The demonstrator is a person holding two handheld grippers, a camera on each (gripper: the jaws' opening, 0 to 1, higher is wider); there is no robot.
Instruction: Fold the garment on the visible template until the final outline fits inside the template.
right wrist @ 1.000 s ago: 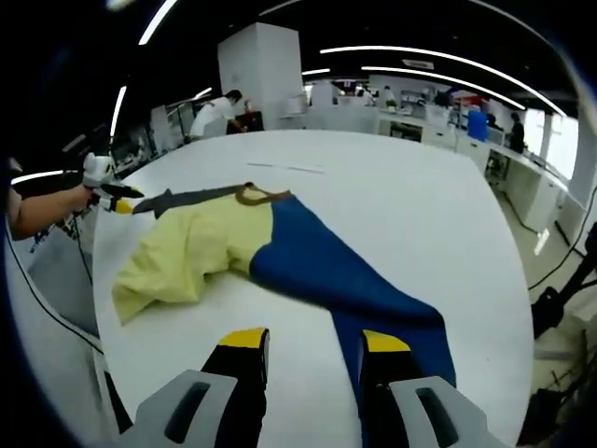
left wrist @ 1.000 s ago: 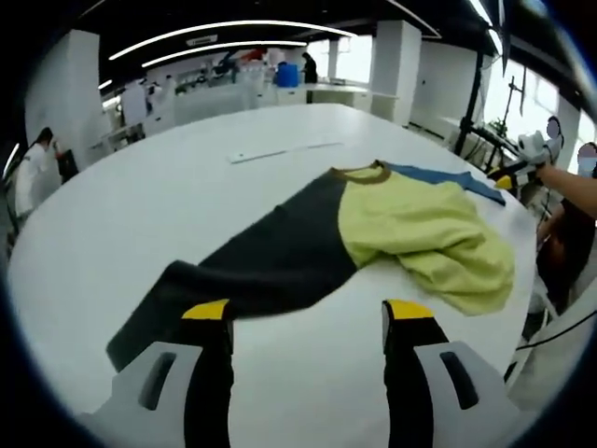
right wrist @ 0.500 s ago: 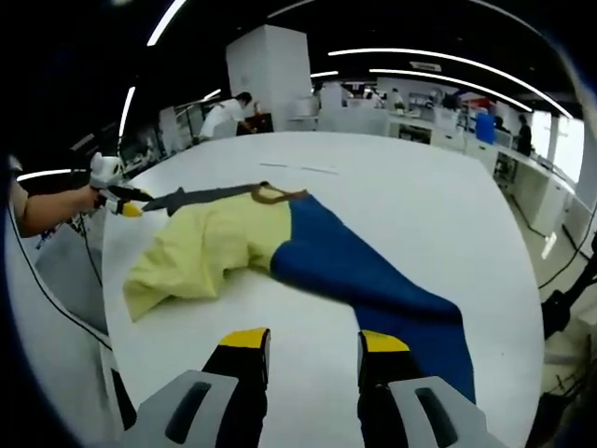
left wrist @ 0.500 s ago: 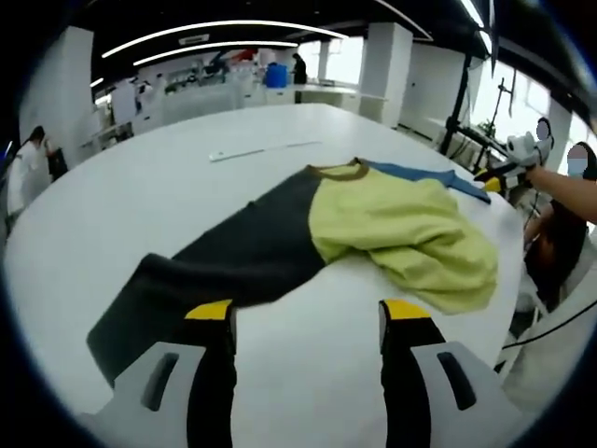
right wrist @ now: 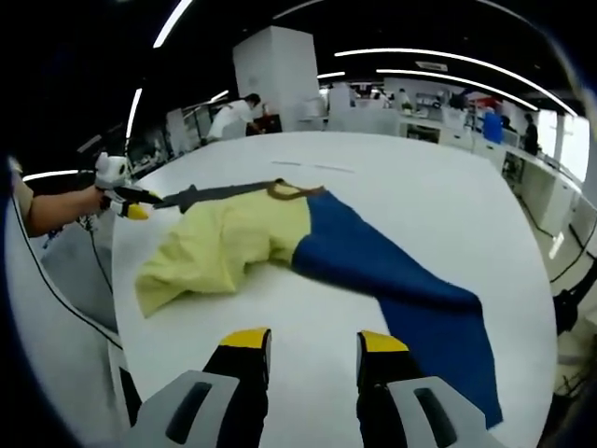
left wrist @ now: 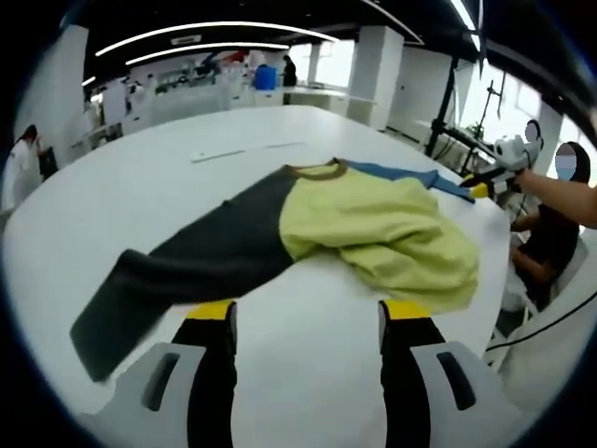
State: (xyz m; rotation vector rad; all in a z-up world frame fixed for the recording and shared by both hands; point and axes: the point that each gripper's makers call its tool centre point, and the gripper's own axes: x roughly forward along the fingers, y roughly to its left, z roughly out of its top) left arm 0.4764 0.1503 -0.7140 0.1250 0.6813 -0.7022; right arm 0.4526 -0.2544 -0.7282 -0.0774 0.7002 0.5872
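Sprawling across a broad, smooth white table point(left wrist: 140, 187), the garment point(left wrist: 373, 233) is a soft knit top in three colour blocks; its rumpled pale-yellow body bunches in thick folds near the table's edge, with a brown ribbed collar point(left wrist: 312, 170) at the far side. One long charcoal sleeve point(left wrist: 187, 271) lies flat and tapers toward the left gripper point(left wrist: 305, 313), whose yellow-tipped black jaws stand well apart above bare tabletop, holding nothing; the sleeve's edge passes just beyond the left jaw tip. From the right gripper view the same yellow body point(right wrist: 224, 247) slumps in creases, and a blue sleeve point(right wrist: 410, 308) fans out wide and flat to a squared cuff; the right gripper point(right wrist: 312, 341) hangs with jaws parted and empty over white surface beside it. A thin pale strip point(left wrist: 244, 150) lies on the table beyond the collar; a person's hand point(right wrist: 56, 207) appears at the table's edge.
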